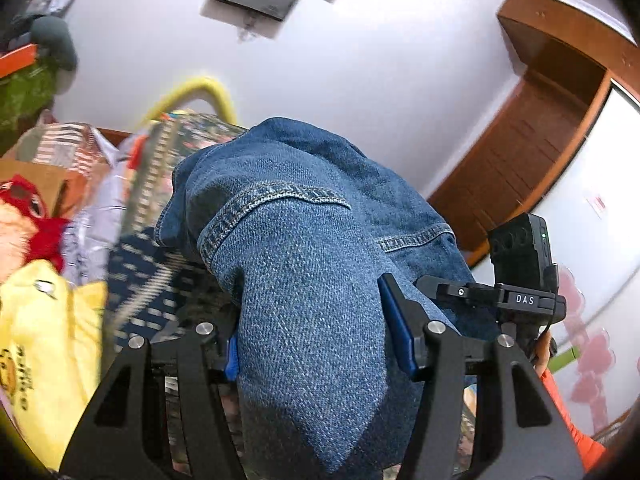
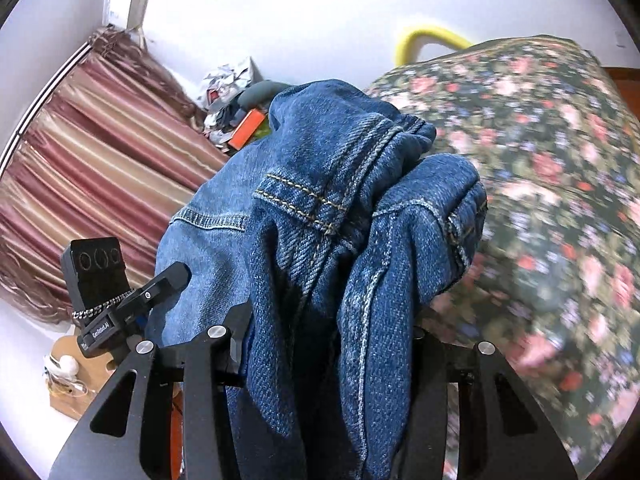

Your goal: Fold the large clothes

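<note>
Two grippers hold one blue denim garment, bunched and lifted clear of the bed. Legible writing: white letters "DAS" on the black body of the right gripper, seen at 3 o'clock in the left wrist view; a small white label on the left gripper's body, seen at 8 o'clock in the right wrist view, is too small to read; black print on a yellow cloth at 8 o'clock is blurred. The left gripper stands part-way closed, its blue pads pressing a thick fold of denim from both sides. The right gripper is likewise part-closed, clamped on several gathered layers. The denim is mid-blue twill with paler wear, double rows of tan topstitching along its seams and a thick seamed band at 12 o'clock in the right wrist view. It fills the centre of both views. A floral bedspread lies at 2 o'clock; a striped curtain hangs at 10 o'clock.
</note>
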Available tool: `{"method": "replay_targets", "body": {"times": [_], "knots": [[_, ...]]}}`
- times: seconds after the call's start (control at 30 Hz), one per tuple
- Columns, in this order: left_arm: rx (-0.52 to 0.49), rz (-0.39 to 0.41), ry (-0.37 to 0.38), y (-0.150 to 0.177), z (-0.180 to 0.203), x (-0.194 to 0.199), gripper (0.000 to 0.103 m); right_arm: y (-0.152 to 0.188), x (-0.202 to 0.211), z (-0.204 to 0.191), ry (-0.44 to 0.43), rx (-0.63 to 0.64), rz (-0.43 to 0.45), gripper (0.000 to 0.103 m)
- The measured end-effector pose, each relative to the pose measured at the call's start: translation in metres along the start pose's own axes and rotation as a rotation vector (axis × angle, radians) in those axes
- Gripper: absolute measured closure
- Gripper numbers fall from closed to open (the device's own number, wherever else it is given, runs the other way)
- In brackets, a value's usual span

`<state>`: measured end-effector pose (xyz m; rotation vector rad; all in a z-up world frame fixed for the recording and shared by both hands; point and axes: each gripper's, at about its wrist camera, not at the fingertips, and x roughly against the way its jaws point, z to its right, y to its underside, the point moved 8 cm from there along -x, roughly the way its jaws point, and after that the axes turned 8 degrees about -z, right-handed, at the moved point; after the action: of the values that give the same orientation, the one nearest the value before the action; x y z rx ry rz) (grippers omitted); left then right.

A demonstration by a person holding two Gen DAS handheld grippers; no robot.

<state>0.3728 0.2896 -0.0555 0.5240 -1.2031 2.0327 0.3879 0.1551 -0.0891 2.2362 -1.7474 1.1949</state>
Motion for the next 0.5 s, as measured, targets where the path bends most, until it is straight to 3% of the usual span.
{"method": "replay_targets", "body": {"times": [0.23, 0.4, 0.5], "knots": [[0.099, 0.015, -0.099, -0.007, -0.105, -0.005, 0.045, -0.023, -0.101, 0.003, -0.002, -0.007, -0.066, 0.062], [0.176, -0.047, -0.156, 0.014, -0.17, -0.044, 0.045, -0.024, -0.161, 0.036, 0.062, -0.035, -0.132, 0.062], [0.19, -0.082, -0.189, 0.031, -0.19, -0.065, 0.041, -0.015, -0.181, 0.052, 0.084, -0.071, -0.166, 0.061]]}}
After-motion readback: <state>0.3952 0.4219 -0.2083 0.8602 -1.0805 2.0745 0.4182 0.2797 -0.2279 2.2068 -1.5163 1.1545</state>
